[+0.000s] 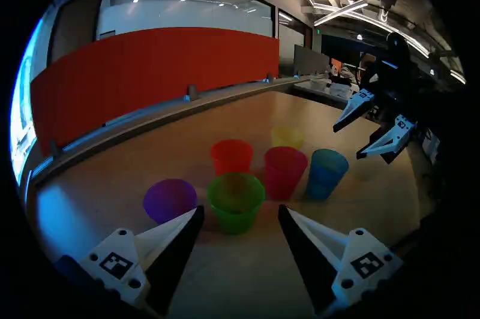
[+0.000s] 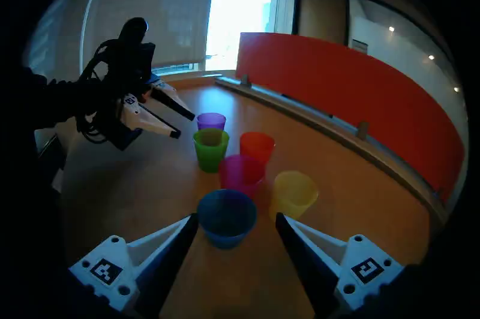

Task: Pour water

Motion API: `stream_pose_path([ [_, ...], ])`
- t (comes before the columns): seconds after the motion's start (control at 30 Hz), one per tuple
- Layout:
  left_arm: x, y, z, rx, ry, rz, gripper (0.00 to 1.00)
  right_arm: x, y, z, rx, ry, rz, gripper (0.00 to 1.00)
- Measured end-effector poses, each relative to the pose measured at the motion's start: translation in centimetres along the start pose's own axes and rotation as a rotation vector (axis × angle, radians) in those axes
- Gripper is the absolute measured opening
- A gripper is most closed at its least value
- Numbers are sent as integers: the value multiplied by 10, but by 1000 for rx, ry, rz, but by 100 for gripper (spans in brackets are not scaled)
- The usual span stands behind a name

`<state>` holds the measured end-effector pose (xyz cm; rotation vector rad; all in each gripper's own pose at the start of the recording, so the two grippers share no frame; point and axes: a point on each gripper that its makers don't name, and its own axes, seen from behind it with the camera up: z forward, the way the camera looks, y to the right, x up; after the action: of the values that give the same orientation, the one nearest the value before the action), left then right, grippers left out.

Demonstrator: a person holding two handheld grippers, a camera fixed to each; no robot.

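Cups (image 1: 283,169) in a cluster, well inside table (image 1: 252,274) edges.

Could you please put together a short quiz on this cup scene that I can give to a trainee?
1. Multiple choice: in the right gripper view, which cup stands just ahead of the right gripper, in line with the gap between its fingers? A) yellow B) blue C) purple
2. True or false: the left gripper is shut.
3. Short answer: how many cups stand on the table?

Key
1. B, the blue cup.
2. False: its fingers stand well apart, with the green cup just ahead of them.
3. Six.
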<state>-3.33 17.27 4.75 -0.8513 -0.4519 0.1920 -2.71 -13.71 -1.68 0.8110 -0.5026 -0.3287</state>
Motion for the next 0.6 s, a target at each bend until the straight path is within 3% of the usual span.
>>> stream_pose_path([
  [0.2,-9,1,9,1,-26,26,91,-7,-3,5,10,-16,-4,100],
  [0.6,-19,-5,26,11,-57,18,91,-14,-4,13,17,-41,-10,100],
])
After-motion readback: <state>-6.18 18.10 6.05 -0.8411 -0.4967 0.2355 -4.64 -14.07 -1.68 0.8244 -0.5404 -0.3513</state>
